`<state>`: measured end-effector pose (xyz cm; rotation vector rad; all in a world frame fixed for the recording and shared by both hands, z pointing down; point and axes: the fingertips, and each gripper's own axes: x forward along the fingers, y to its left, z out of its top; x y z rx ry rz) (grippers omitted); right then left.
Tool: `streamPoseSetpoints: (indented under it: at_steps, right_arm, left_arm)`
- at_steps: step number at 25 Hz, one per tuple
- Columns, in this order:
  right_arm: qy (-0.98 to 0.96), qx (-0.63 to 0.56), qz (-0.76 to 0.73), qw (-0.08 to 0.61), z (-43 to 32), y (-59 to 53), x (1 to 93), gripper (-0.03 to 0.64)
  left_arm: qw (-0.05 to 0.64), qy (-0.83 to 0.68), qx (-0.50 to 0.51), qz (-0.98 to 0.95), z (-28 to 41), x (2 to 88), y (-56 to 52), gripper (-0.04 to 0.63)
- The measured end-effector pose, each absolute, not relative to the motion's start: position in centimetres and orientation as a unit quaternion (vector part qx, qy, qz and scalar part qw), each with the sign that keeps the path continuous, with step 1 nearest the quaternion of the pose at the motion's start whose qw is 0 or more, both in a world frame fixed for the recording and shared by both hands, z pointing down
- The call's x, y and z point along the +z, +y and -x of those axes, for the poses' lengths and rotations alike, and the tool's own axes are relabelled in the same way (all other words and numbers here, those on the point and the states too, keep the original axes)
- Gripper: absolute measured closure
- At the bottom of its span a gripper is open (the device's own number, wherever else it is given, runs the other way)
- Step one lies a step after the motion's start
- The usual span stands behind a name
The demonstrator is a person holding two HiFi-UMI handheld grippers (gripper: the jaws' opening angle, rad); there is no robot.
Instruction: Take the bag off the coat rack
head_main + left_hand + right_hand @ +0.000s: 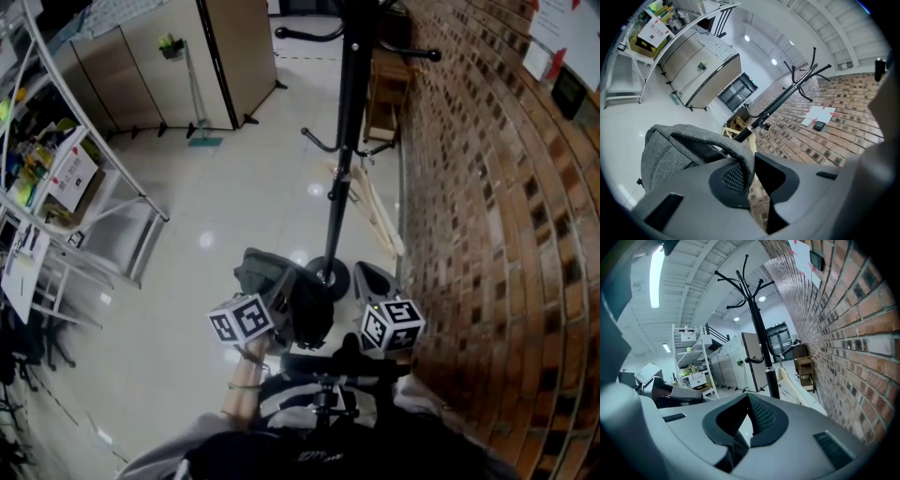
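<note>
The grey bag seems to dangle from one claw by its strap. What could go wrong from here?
The left claw pinches only the thin strap of the bag, so it might slip and drop. The bag hangs close to the coat rack, so a swing could bump or snag it. The right claw is shut and empty, giving no backup.

The left gripper (751, 176) and the right gripper (746, 420) are smooth, pale-grey moulded shells with slot-shaped recesses, and dark mesh-textured pads line their fingers (761, 416). Each carries a white cube (242, 321) printed with black square markers. The person wears a dark top (309, 455).
</note>
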<state>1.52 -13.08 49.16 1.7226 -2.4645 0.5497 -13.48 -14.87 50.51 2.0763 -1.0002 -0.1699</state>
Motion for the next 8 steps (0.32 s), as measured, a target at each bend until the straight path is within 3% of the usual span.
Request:
streamPoseSetpoints:
  at_steps: [8]
  right_arm:
    - [-0.8,0.189,-0.568,0.033,-1.57,-13.08,48.88,0.623]
  left_arm:
    - [0.405,-0.396,-0.056,-0.822,12.89,50.8,-14.98,0.551]
